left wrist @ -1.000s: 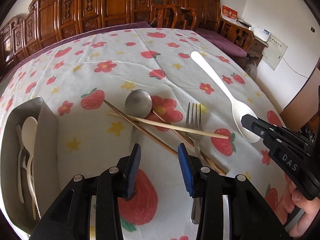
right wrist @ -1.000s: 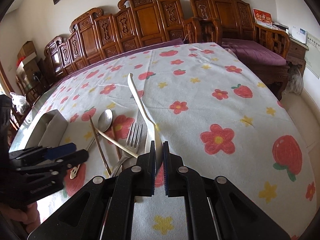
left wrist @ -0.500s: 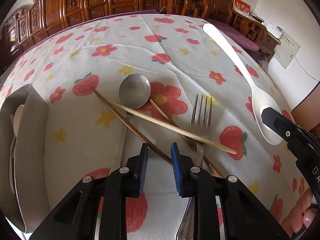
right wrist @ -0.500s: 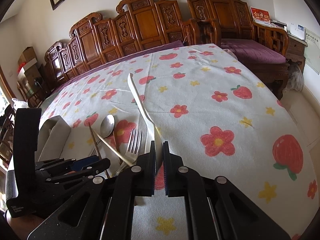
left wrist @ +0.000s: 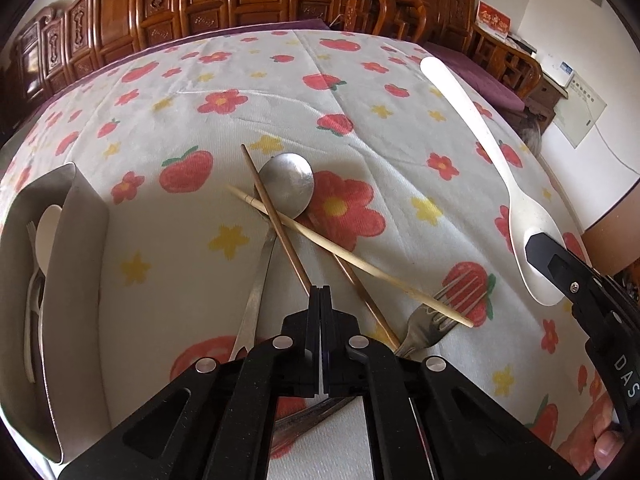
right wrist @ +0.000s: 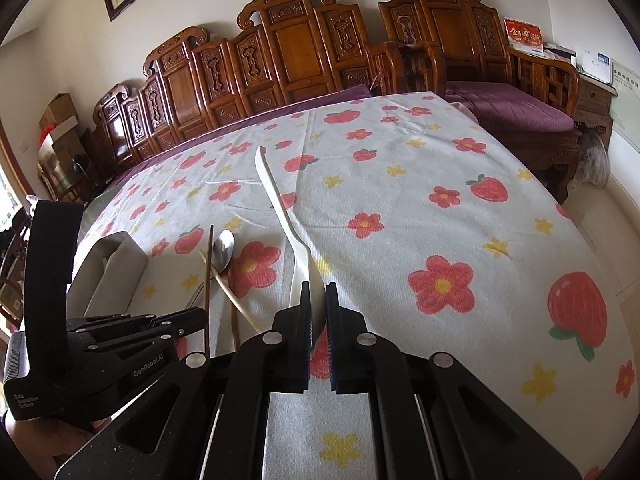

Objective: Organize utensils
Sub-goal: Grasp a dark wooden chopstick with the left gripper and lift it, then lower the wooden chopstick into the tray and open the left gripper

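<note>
With our left gripper (left wrist: 320,292) jaws clamped on the dark brown wooden chopstick (left wrist: 276,216) and our right gripper (right wrist: 319,300) jaws pinching the white plastic spoon (right wrist: 280,204), we judged a straight lift best, avoiding the pale bamboo chopstick (left wrist: 352,256).

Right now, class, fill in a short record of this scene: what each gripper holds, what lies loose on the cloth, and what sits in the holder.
left gripper: jaws shut on the dark chopstick, which crosses the metal spoon
right gripper: jaws shut on the bowl of the white spoon, handle pointing away
loose on tablecloth: metal spoon, pale chopstick, fork, another dark chopstick
utensil holder: at the left, holds a white spoon and other utensils I cannot make out
</note>
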{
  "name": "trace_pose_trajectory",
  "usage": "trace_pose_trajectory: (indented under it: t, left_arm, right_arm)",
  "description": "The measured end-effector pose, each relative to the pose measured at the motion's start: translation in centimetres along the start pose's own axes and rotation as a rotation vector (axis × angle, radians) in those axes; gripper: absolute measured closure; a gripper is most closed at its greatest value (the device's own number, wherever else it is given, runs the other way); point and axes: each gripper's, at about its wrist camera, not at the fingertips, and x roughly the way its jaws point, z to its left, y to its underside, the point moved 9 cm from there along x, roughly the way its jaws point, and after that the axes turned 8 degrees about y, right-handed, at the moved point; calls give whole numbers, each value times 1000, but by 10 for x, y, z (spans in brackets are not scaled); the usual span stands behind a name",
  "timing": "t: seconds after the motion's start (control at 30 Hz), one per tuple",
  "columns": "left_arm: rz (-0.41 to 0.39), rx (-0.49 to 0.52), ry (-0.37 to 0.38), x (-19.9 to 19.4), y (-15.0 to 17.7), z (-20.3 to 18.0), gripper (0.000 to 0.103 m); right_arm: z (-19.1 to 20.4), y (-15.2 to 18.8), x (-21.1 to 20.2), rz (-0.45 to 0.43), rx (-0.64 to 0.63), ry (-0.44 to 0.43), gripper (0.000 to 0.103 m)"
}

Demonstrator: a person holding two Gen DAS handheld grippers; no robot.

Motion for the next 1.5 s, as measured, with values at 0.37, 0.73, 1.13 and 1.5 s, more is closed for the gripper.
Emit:
trace_pose_trajectory:
  t: [0.37,0.73,1.13,1.5]
  left_arm:
    - [15,15,-59,2,-1,5,87]
    - [6,13,-44,6,-1,5,97]
    - [-106,-11,-24,-31,-25,14,99]
    - [-175,20,-45,-81,-30,31,99]
  right_arm:
    - [2,0,-1,-2,1,-5,95]
    - [2,0,0,-1,0,-4,95]
    - [9,0,-4,-7,-9,-12,95]
    - [37,5,-7,-5,-64,-54,95]
